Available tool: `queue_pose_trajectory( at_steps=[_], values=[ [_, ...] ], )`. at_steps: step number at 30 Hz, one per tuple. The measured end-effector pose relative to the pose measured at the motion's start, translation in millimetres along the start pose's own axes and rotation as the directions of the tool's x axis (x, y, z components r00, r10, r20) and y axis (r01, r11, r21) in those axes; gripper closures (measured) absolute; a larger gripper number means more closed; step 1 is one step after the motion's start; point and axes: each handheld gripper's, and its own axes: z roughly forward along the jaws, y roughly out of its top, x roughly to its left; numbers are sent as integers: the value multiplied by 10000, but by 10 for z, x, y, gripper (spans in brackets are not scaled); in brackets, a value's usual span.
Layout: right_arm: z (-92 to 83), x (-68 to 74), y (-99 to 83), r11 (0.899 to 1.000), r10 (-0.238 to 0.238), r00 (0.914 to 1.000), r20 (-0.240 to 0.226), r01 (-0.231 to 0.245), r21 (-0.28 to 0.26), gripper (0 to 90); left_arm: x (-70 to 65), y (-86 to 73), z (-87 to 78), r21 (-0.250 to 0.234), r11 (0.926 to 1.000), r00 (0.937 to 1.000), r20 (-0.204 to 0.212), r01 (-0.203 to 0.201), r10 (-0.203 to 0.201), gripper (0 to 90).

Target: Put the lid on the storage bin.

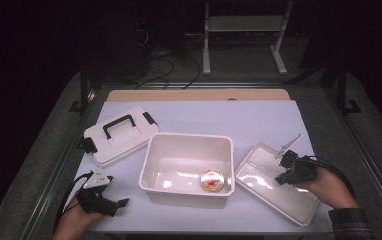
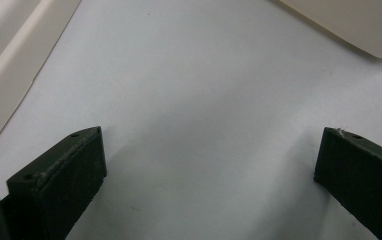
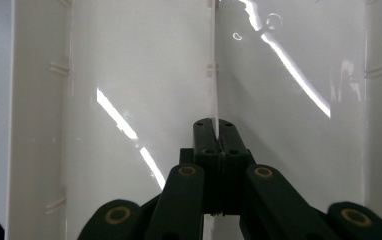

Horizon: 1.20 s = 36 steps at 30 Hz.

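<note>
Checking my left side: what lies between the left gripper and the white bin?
Bare white tabletop between the left gripper and the white bin, in the high view.

No legible text, labels or numbers anywhere — box, lid, tray all unmarked

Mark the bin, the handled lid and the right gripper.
bin (image 1: 155,150), high view, left wall.
handled lid (image 1: 129,142), high view, bare white top by the handle.
right gripper (image 3: 214,131), right gripper view, between the closed tips.
</note>
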Motion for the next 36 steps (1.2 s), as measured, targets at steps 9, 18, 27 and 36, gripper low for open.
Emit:
queue_pose_trajectory(
  at_steps=[9,18,27,36],
  values=[
    [-274,-24,43,9995,-70,10000,37,71,-310,889,0,0,0,4,10000,10000,0,-3,3,0],
    [-675,-3,165,9956,-349,9994,-3,348,-874,890,0,0,0,2,10000,10000,2,2,-2,0],
    [-987,81,370,9886,-845,9964,-83,828,-1256,890,0,1,0,7,10000,10000,8,11,-11,0],
    [-1040,207,634,9798,-1594,9869,-236,1552,-1265,890,1,1,-1,12,10000,10000,9,6,-6,0]
  ],
)
